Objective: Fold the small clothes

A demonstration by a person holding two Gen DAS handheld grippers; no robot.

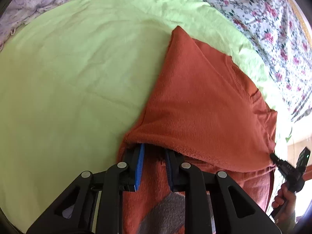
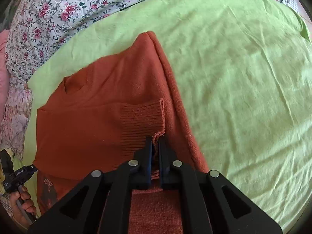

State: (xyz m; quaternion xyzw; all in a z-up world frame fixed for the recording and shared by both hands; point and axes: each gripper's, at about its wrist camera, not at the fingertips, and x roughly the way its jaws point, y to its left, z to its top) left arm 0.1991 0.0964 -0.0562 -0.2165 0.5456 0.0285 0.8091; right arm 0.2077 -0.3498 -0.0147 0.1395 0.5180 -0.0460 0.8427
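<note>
Sweater (image 2: 101, 107): rust-orange, partly folded, on green sheet (image 2: 234, 78) over floral bedding (image 2: 48, 9). Right gripper (image 2: 155, 146): clenched on the edge by the ribbed cuff (image 2: 142, 122). Left gripper (image 1: 154, 152): blue pads apart, tips tucked under a folded flap; grip uncertain.

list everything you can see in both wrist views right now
sweater: one, rust orange with a grey print near its bottom, partly folded on the green sheet
ribbed cuff: one, rust orange, lying across the sweater's body, just ahead of the right gripper
green sheet: one, light green, spread under the sweater
floral bedding: white with pink roses, beyond the sheet's far edge
left gripper: black with blue pads, tips tucked under a lifted fabric edge, gap between pads
right gripper: black with blue pads, pinching the sweater's edge
hand: one, gripping the right gripper's handle
</note>
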